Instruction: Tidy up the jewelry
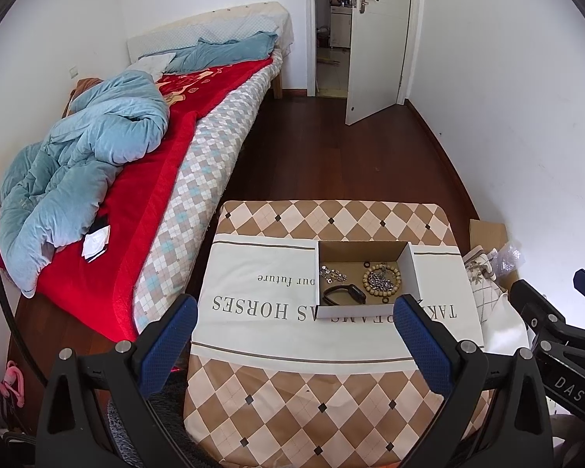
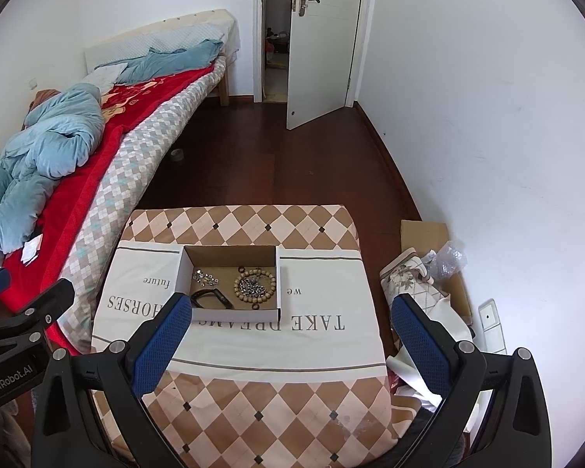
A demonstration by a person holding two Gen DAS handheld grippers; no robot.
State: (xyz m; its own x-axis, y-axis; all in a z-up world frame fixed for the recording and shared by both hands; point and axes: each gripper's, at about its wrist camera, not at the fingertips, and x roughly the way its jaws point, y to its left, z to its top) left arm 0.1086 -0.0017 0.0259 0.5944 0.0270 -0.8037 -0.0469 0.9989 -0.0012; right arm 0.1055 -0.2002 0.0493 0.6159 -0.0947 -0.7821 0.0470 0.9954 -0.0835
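Brown-and-cream diamond tablecloth (image 2: 253,397), red blanket (image 1: 144,210), light-blue quilt (image 1: 82,163), blue-padded jaws.

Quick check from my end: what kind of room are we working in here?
Most likely a home bedroom. A bed with a red blanket and rumpled blue duvet runs along the wall, and an open door leads out. The jewelry box sits on a cloth-covered table.

left wrist: high, facing door | right wrist: same | shared: box (image 1: 364,279) (image 2: 232,279)
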